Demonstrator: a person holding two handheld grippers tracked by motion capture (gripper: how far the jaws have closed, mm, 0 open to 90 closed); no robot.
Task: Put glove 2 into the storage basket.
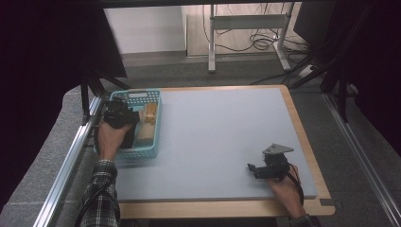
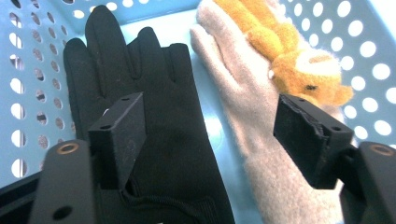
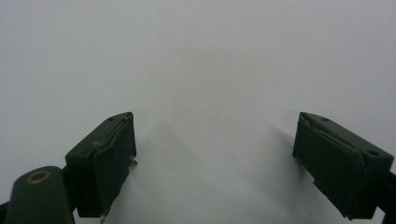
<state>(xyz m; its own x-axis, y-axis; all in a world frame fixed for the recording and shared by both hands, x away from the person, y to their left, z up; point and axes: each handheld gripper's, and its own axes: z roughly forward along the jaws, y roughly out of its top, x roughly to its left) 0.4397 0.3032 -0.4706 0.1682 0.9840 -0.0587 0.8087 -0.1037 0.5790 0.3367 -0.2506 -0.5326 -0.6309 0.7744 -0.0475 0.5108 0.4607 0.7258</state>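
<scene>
In the basket (image 2: pixel 28 70), the left tool (image 2: pixel 210 135) gapes over unlabelled gloves (image 2: pixel 154 93).

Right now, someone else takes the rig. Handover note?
Left gripper: open, jaws down inside the blue basket, straddling the black glove; nothing gripped yet.
Right gripper: open, holding nothing, over bare mat at the near right.
Also in the basket: beige glove with an orange plush toy lying on it.
Done: nothing out of the basket.
Left: probably close on the black glove and lift.
</scene>
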